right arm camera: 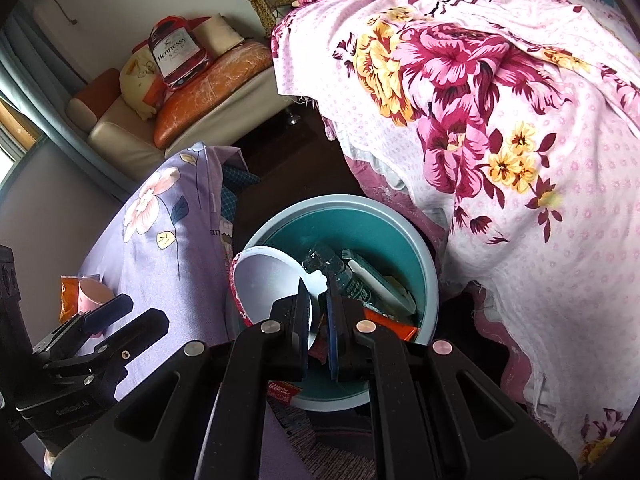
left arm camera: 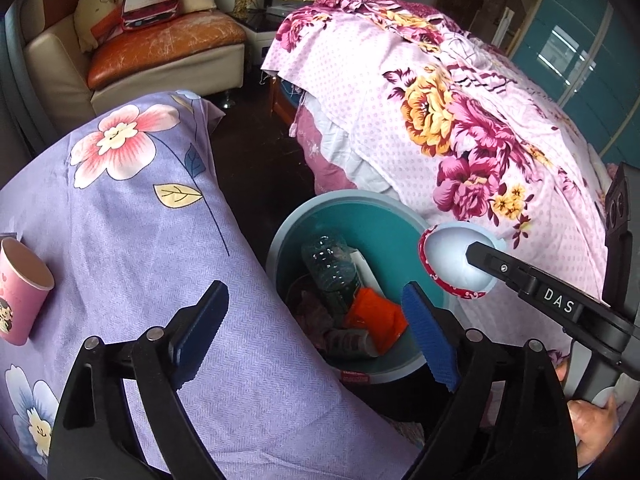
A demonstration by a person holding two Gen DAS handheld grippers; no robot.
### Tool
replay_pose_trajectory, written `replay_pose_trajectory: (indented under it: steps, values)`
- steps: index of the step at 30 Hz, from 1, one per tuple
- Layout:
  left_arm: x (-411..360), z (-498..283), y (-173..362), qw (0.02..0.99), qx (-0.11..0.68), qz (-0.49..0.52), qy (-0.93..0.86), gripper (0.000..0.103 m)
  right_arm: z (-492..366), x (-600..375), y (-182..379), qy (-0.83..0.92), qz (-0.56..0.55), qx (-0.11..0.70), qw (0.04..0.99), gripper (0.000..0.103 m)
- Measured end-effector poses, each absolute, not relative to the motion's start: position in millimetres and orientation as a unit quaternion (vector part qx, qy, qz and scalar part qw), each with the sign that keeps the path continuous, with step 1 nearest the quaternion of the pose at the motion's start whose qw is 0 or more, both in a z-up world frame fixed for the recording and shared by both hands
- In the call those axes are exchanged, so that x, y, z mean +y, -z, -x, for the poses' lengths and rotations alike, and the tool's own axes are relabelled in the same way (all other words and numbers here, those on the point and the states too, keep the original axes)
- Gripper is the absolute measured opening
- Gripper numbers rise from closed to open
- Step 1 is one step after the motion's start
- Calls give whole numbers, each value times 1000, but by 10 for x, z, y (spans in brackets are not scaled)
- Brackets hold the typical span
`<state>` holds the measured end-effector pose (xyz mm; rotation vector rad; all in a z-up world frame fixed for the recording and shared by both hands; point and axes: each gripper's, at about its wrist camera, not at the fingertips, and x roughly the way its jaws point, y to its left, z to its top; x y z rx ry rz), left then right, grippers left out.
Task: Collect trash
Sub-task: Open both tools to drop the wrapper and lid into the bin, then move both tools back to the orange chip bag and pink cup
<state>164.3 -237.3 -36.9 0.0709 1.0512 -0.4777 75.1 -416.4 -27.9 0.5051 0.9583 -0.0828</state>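
Note:
A teal trash bin (left arm camera: pixel 384 216) (right arm camera: pixel 360 220) stands on the floor between two beds and holds a plastic bottle (left arm camera: pixel 330 264), an orange wrapper (left arm camera: pixel 376 316) and other trash. My right gripper (right arm camera: pixel 318 300) is shut on the tab of a white paper bowl with a red patterned outside (right arm camera: pixel 268 280), held over the bin's rim; the bowl also shows in the left wrist view (left arm camera: pixel 452 260). My left gripper (left arm camera: pixel 316 332) is open and empty, above the edge of the purple bed and the bin. A pink paper cup (left arm camera: pixel 22 288) (right arm camera: pixel 94 294) lies on the purple bedspread.
A purple floral bedspread (left arm camera: pixel 140 208) is on the left, a pink floral bedspread (left arm camera: pixel 460 120) on the right. An orange packet (right arm camera: pixel 66 294) lies by the cup. A sofa with cushions (left arm camera: pixel 160 40) stands at the back. The dark floor (left arm camera: pixel 256 160) runs between the beds.

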Motion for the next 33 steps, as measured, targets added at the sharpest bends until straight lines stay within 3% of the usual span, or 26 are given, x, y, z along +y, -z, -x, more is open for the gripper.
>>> replay_pose_trajectory:
  steps: [4, 6, 8, 9, 23, 33]
  values:
    - [-2292, -1651, 406, 835, 505, -23, 219, 91, -779, -4113, 290, 36, -237, 462, 854, 11]
    - [-2249, -1647, 413, 834, 508, -17, 216, 91, -794, -4090, 296, 34, -237, 466, 852, 20]
    - [-2198, -1644, 424, 833, 511, -11, 213, 92, -797, -4067, 294, 36, -237, 467, 851, 57]
    - [-2168, -1643, 429, 832, 512, -9, 212, 92, -796, -4047, 285, 37, -233, 466, 853, 60]
    - [-1724, -1565, 438, 831, 521, 22, 192, 92, -822, -3740, 249, 25, -230, 495, 837, 76]
    - [-1227, -1436, 335, 843, 509, 37, 169, 92, -841, -3295, 185, 1, -216, 513, 831, 77]
